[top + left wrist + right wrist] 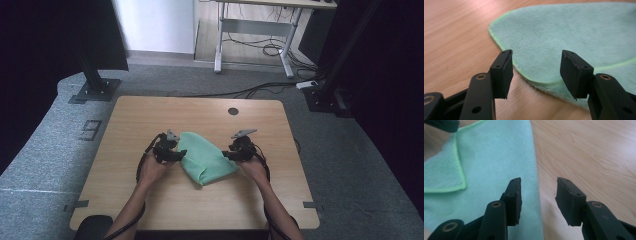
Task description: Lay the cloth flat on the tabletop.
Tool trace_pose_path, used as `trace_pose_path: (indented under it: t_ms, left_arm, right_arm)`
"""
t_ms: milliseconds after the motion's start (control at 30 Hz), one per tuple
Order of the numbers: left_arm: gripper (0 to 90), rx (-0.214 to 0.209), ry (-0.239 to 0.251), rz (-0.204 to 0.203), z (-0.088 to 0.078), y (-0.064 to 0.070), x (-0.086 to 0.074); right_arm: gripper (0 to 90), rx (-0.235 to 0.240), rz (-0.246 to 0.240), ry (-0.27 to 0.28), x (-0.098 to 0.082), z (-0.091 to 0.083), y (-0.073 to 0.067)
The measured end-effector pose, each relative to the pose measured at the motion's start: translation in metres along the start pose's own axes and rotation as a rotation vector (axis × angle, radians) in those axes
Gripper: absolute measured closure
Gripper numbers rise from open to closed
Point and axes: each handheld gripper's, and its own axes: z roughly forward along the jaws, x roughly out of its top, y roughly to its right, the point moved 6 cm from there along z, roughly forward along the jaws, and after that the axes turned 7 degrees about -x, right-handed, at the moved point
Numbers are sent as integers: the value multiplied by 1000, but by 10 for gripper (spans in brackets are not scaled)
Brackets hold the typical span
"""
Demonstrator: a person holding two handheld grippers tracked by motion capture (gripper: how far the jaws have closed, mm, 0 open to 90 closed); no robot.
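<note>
Near the middle of the table (pixel 150 112), a little toward the person's edge, lies the green cloth (pixel 206 157), folded over on itself and flat on the wood. The left gripper (pixel 176 155) sits at the cloth's left edge; in the left gripper view its jaws stand partly apart, with the rounded, hemmed edge of the cloth (pixel 564 42) lying between and beyond them, the pads pressing on nothing. The right gripper (pixel 229 155) sits at the cloth's right edge, jaws likewise partly open and empty: one pad over the cloth (pixel 491 167), the other over bare wood.

The work looks like folding, with both sides let go (a judgement, not a thing seen). To do it well, draw each gripper straight out and slightly up so no pad snags the pile or drags the fold askew.

There is plenty of bare wood on every side of the cloth; the far edge carries a round cable hole (pixel 233 111), well apart
</note>
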Motion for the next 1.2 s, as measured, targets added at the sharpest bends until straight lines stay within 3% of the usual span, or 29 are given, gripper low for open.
trace_pose_path:
  t_ms: [67, 200, 300, 333, 367, 467, 567, 700, 800, 900, 933, 967, 1100, 1200]
  left_arm:
    - [422, 5, -9, -5, 3, -1, -4]
    - [405, 16, -12, 2, -2, 1, -13]
    - [400, 6, 5, -13, -9, 3, -18]
    - [400, -3, -1, -11, -10, 4, -20]
    - [397, -3, -11, -2, -9, 5, -23]
    - [394, 4, -47, 14, -4, 6, -30]
    - [394, -15, -31, -10, -3, 4, -32]
    - [394, -18, -36, -7, -3, 4, -32]
    - [394, -19, -37, -10, -3, 3, -32]
    - [393, -27, -33, -22, -3, 3, -32]
    - [392, -28, -29, -27, -3, 3, -32]
    - [392, -29, -28, -29, -3, 3, -33]
    - [389, -25, -32, -24, -4, 2, -33]
    - [384, -10, -32, -8, -7, 2, -31]
  right_arm:
    - [518, 18, 7, 4, 2, 13, -2]
    - [521, 21, -13, -21, 0, 21, -8]
    - [660, 50, -10, -59, -5, 28, -11]
    - [660, 50, -10, -59, -5, 28, -11]
    - [715, 52, 0, -60, -6, 28, -11]
    - [835, 57, 3, -61, -5, 25, -12]
    - [847, 36, -22, -47, 0, 18, -15]
    - [848, 37, -46, 10, 17, -1, -22]
    - [847, 64, -80, 51, 31, -17, -38]
    - [844, 102, -127, 72, 39, -26, -63]
    - [842, 131, -156, 64, 37, -25, -80]
    - [842, 131, -156, 64, 37, -25, -80]
    - [835, 179, -189, 20, 20, -10, -108]
    - [819, 196, -194, -8, 7, 3, -118]
